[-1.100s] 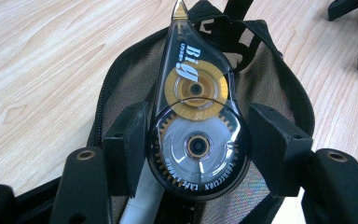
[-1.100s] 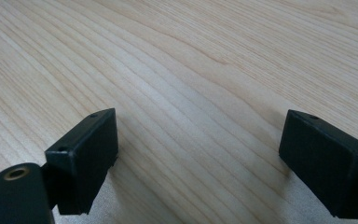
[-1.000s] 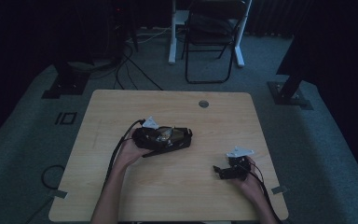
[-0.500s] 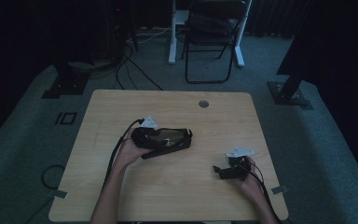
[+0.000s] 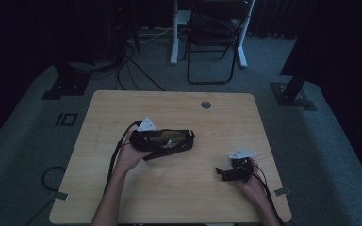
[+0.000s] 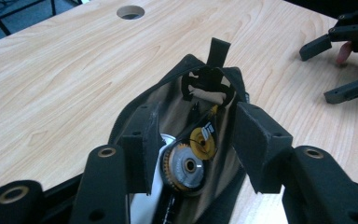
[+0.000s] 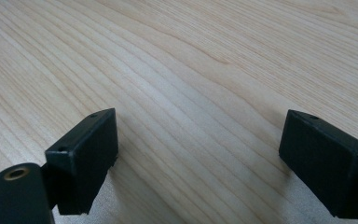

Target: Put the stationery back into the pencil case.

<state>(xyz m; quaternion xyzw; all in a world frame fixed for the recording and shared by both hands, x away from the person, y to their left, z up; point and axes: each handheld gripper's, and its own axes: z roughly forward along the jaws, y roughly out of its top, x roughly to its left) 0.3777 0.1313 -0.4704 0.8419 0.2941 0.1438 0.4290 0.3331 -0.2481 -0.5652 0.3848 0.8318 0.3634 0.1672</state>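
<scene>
Left claw, low centre of its own view, stands partly spread over our open black pouch; whether it pinches the rim we cannot tell. Gold-rimmed disc lies inside. Risk: pouch is limp, so it may sag shut or spill if tipped. Right claw, lower right of the high view, gapes wide and empty over table. Farther up, a cable hole, nothing blocking.
</scene>
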